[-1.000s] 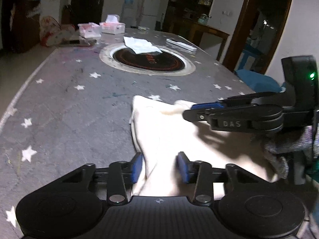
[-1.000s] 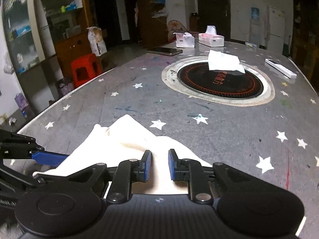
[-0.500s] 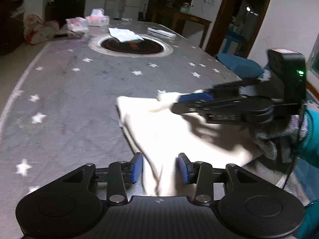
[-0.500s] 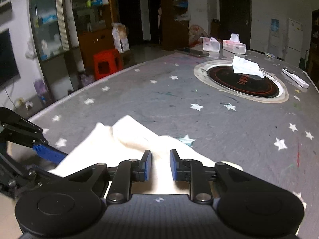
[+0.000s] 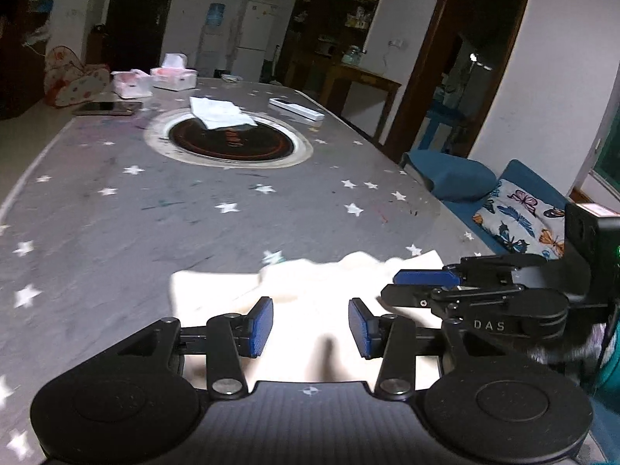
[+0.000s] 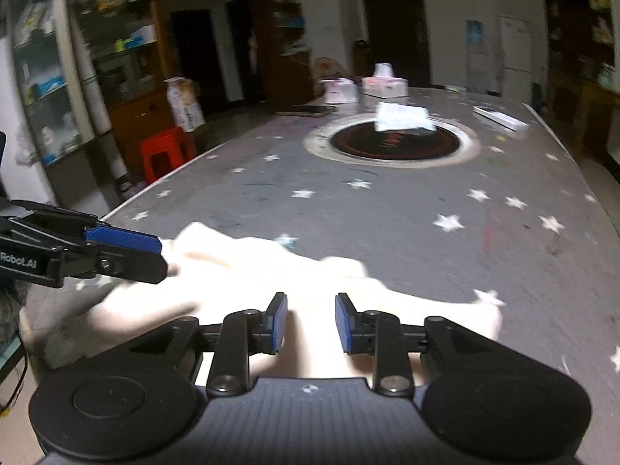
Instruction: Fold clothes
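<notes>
At the near edge of the star-print table [image 5: 116,213] the cream garment [image 5: 310,290] lay bunched, its near part spilling toward the cameras and under both tools; left tongs [image 5: 310,325] had blue pads spread wide with cloth beneath the gap and nothing pinched, so released; right tongs [image 6: 311,321] likewise parted over the cloth in their own view, released, though from the left camera they sat side-on and the gap couldn't be read; both hovering low and close together over the same near hem, likely to take two corners of one edge and carry it across for a fold; cloth was rumpled, not flat, so the fold looked barely started; tissue boxes [image 5: 172,75] and the round inset burner [image 5: 228,143] sat well apart at the far end, leaving room
</notes>
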